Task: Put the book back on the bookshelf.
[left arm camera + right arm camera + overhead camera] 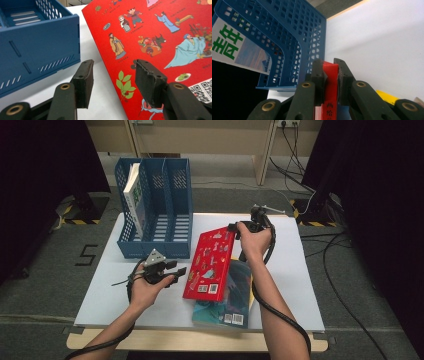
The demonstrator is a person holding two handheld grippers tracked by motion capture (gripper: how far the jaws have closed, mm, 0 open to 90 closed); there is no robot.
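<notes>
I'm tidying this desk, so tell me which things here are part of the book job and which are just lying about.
In the job:
red book, clamped at its far edge by the right hand-held gripper
left hand-held gripper, open beside the red book
blue file rack

Lying about:
teal book under the red one
white book already standing in the rack

Glossy red book [209,264] cover, perforated blue plastic file rack [172,205], matt white table [300,285]

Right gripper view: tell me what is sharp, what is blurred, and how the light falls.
In the right gripper view the fingers and the red book clamped between them are soft, too close to the lens; the blue file rack is sharper; the white table glows bright, evenly lit, with a faint shadow band.
</notes>
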